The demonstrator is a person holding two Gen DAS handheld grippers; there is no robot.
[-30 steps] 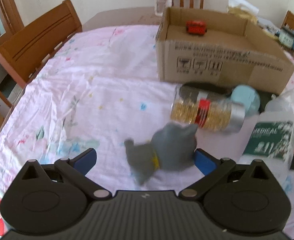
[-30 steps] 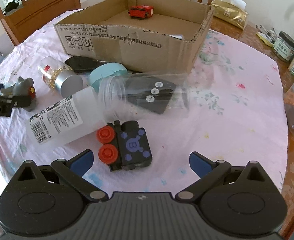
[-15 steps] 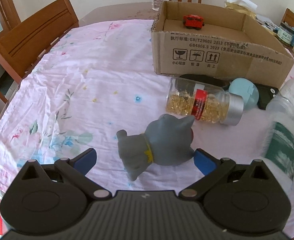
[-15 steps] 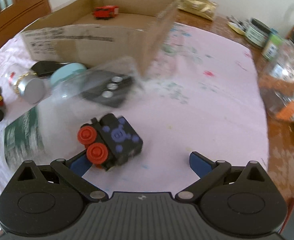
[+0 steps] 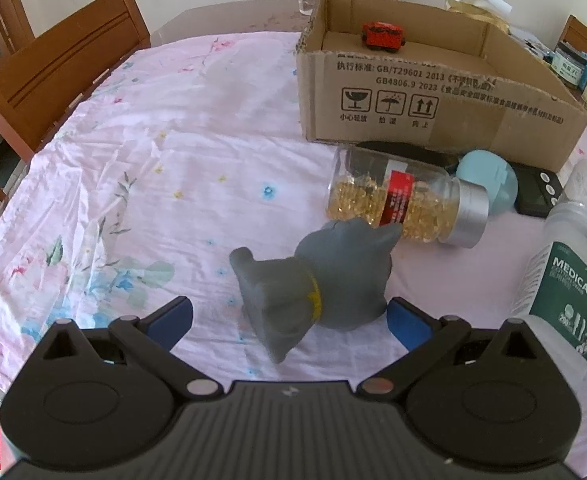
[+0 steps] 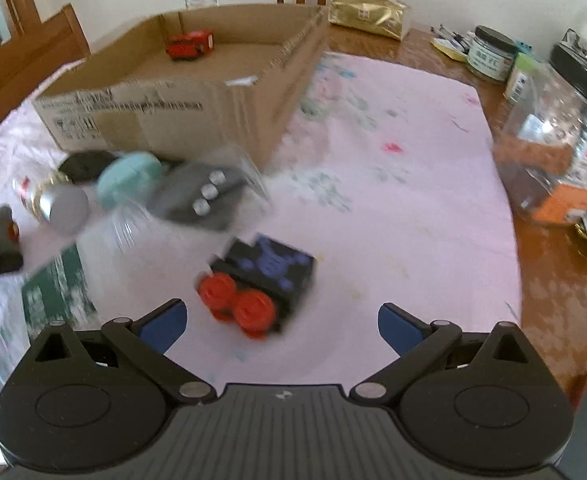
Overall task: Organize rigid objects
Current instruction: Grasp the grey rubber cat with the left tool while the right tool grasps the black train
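A: Where was the grey cat toy (image 5: 325,280)?

B: Lower centre of the left view, lying on the pink cloth (image 5: 141,168) between the wide jaws of the left gripper (image 5: 289,316). Whether the right-hand pad touched it, I couldn't tell.

A: And the right gripper (image 6: 279,320)?

B: Its jaws were wide too, holding nothing. The black block with red knobs (image 6: 261,284) lay just ahead of them, blurred.

A: What lay around the cat?

B: A pill bottle (image 5: 405,204) on its side just above it, a white bottle (image 5: 561,284) at the right edge, and the cardboard box (image 5: 433,100) in the upper right with a red toy car (image 5: 382,35) inside.
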